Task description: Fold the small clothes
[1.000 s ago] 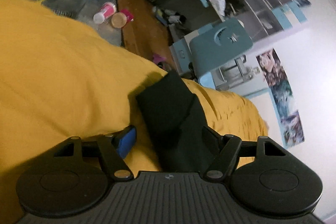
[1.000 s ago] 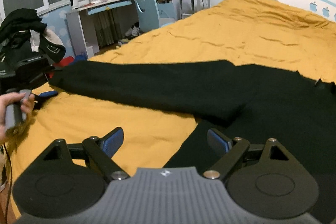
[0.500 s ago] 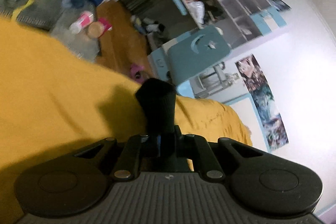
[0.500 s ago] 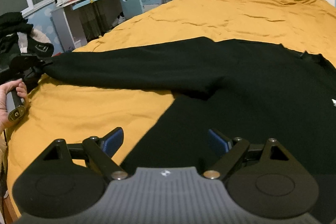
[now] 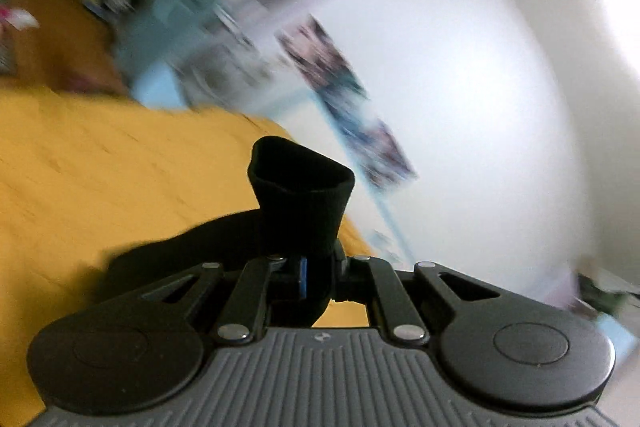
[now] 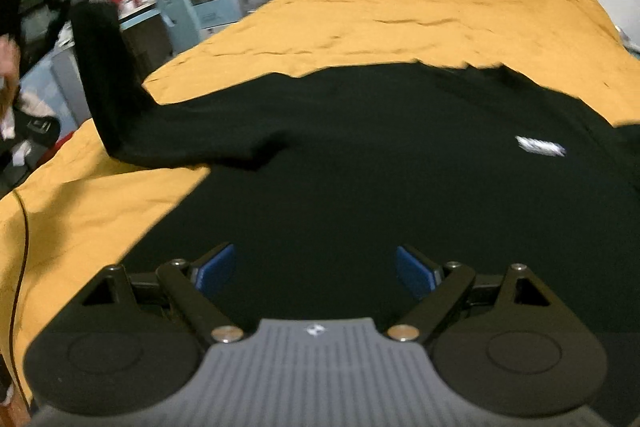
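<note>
Black fabric everywhere, and we are early in this fold! Our left tongs (image 5: 318, 277) are clamped tight on the cuff of the sleeve (image 5: 302, 205), its round opening standing up just past the fingertips, lifted clear of the yellow bedspread (image 5: 100, 155). From the right wrist view we see that sleeve (image 6: 102, 67) rising steeply at the far left, while the body of the black top (image 6: 380, 179) lies spread flat across the bed (image 6: 440, 11), a small white logo (image 6: 540, 146) showing on its chest. Our right tongs (image 6: 315, 267) are wide apart, holding nothing, poised low over the hem area of the top. So, by our reckoning: garment laid out, one sleeve picked up, not yet brought across. We judge that the sleeve fold, the other sleeve, which we cannot see here, and the body folds all remain. The left view is badly blurred, so the room behind is hard to read.
</note>
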Available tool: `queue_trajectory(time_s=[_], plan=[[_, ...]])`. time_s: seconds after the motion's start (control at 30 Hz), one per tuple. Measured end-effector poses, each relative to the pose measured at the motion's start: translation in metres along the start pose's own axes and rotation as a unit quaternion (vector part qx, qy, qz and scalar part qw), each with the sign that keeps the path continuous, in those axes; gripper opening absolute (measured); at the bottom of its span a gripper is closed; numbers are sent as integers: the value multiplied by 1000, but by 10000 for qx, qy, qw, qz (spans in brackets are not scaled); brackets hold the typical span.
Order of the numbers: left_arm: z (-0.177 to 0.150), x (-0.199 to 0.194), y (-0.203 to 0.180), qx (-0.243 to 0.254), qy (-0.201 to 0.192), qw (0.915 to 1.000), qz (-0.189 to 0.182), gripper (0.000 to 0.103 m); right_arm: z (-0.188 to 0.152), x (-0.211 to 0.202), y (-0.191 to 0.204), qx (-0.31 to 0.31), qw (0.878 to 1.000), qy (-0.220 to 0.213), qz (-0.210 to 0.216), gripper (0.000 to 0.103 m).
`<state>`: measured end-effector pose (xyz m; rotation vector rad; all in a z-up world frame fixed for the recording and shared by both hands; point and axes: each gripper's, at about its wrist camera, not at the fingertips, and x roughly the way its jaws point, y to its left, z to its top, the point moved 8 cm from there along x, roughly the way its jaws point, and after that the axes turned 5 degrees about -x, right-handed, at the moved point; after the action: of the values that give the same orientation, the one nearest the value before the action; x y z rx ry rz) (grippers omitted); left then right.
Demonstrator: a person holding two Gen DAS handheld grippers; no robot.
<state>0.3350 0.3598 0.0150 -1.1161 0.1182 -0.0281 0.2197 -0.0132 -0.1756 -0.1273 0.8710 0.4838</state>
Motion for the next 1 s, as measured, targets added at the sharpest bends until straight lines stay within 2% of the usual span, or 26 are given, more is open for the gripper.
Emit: queue_trajectory(time_s=[0.17, 0.27, 0.37, 0.43, 0.5, 0.57, 0.6, 0.63, 0.7, 0.77, 0.8, 0.87, 0.9, 0.93, 1.0], plan=[[-95, 73, -82, 224, 902, 9936, -649, 10, -19, -20, -55, 507, 9986, -55, -152, 83], [-158, 111, -104, 352, 1445, 9854, -832, 10, -27, -28, -89, 844, 9962, -65, -212, 83], [-226, 150, -105, 320, 2053, 9745, -851, 10, -36, -36, -121, 1115, 9932, -73, -324, 83], [-271, 171, -93, 291, 2409, 9676, -693, 10, -41, -41, -139, 1252, 9913, -86, -408, 83], [-315, 191, -72, 277, 2836, 9573, -498, 10, -48, -46, -156, 1350, 9894, -83, -523, 83], [-349, 206, -51, 142, 3312, 9430, -283, 24, -54, -53, -171, 1399, 9879, -73, -673, 83], [-362, 210, -42, 77, 3531, 9354, -189, 26, -56, -55, -179, 1419, 9870, -69, -746, 83], [-368, 210, -38, 113, 3668, 9301, -139, 26, -59, -58, -185, 1447, 9860, -62, -826, 83], [-362, 199, -49, 277, 3654, 9294, -438, 27, -62, -62, -196, 1505, 9841, -68, -942, 83], [-332, 185, -64, 640, 3475, 9326, -739, 38, -63, -65, -206, 1578, 9819, -126, -1045, 83], [-313, 175, -68, 902, 3342, 9350, -765, 42, -61, -65, -210, 1599, 9812, -174, -1068, 83], [-277, 153, -63, 1329, 3073, 9401, -646, 55, -57, -66, -217, 1644, 9807, -382, -990, 82], [-257, 140, -54, 1478, 2939, 9430, -512, 58, -52, -65, -224, 1710, 9796, -482, -940, 82], [-249, 123, -45, 1570, 2832, 9454, -375, 64, -46, -63, -231, 1790, 9780, -592, -892, 82], [-224, 103, -14, 1668, 2622, 9504, 90, 68, -33, -50, -250, 2048, 9727, -749, -789, 83]])
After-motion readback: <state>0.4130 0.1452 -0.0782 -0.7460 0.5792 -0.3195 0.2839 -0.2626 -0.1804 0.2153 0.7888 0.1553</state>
